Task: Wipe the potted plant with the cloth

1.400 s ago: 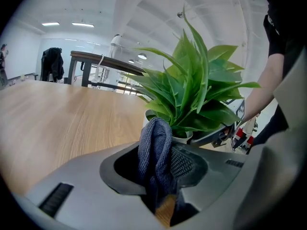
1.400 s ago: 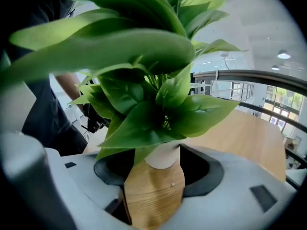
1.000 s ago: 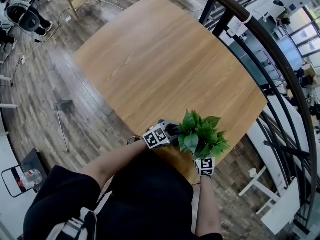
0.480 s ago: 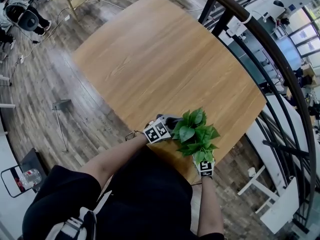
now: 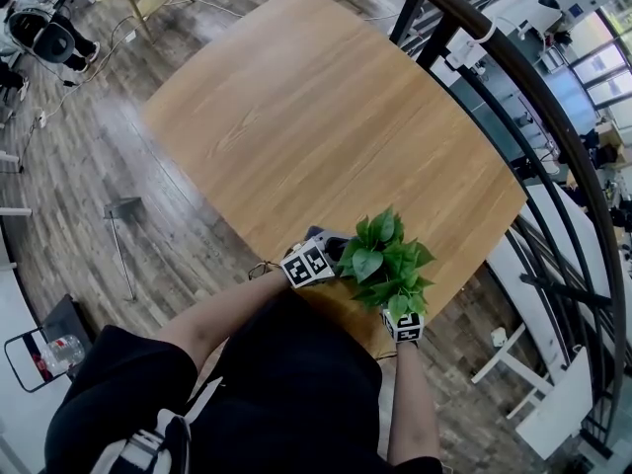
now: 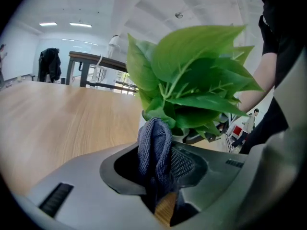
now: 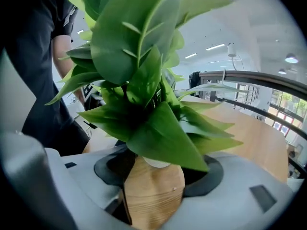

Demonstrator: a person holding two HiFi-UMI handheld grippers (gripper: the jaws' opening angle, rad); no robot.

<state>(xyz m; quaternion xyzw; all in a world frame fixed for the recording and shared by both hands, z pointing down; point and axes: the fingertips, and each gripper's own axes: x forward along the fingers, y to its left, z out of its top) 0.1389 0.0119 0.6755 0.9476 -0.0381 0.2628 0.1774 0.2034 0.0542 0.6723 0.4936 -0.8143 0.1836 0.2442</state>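
Note:
The potted plant (image 5: 385,267) has broad green leaves and a light wooden pot (image 7: 152,191); it is at the table's near edge. My right gripper (image 7: 153,178) is shut on the pot, with the leaves (image 7: 139,80) rising over its jaws; its marker cube (image 5: 405,326) shows just below the plant. My left gripper (image 6: 158,174) is shut on a dark blue-grey cloth (image 6: 154,150), which bulges up between the jaws and touches the lowest leaves (image 6: 192,80). In the head view the left gripper (image 5: 321,255) sits against the plant's left side.
The wooden table (image 5: 316,136) stretches away ahead and to the left. A dark curved railing (image 5: 533,136) runs along its right side. Wooden floor (image 5: 109,166) lies left of the table, with a small stand (image 5: 123,210) on it.
The plant and both grippers have drifted slightly left and up in the head view. The left gripper with the cloth has stayed against the leaves.

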